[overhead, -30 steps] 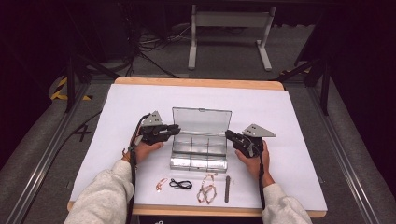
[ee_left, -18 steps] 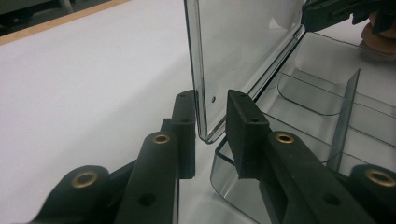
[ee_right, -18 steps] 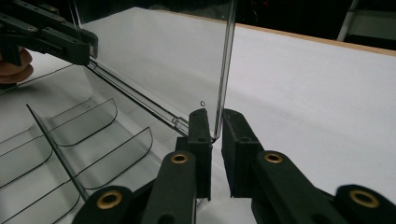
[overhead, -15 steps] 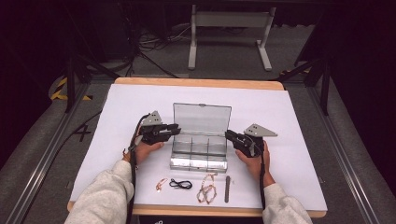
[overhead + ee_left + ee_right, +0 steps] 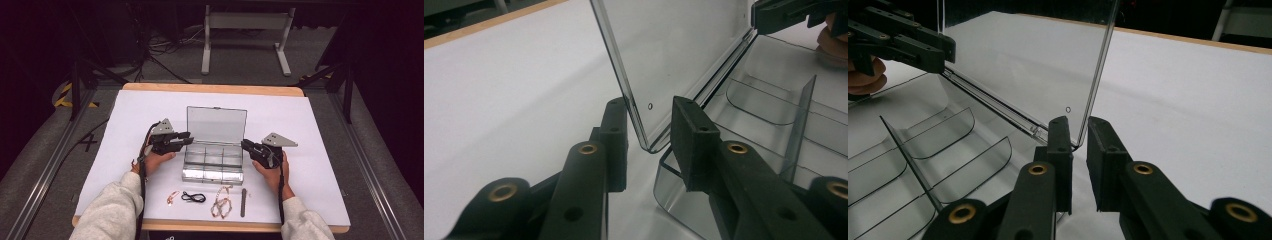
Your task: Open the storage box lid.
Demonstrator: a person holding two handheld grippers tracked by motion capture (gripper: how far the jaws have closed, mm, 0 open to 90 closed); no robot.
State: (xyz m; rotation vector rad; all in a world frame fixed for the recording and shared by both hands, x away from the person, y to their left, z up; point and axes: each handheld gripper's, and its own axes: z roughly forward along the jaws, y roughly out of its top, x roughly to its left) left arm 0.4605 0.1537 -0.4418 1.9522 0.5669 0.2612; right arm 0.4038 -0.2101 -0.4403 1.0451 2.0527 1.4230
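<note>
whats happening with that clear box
A person holds a gripper in each hand at a clear compartment box on the white table. Its lid stands open and upright. The left gripper straddles one lower lid corner with gaps on both sides; its jaws have just been opening. The right gripper straddles the other corner, also not pressing. Small trinkets lie in front.

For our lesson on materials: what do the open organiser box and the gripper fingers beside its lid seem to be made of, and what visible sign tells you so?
Organiser box: looks like clear, glossy hard plastic; the white table shows through its upright lid and thin dividers.

Gripper fingers: matte black, blocky, probably plastic or rubber; no shine, and brass-coloured fittings are set into the arms behind them.
</note>
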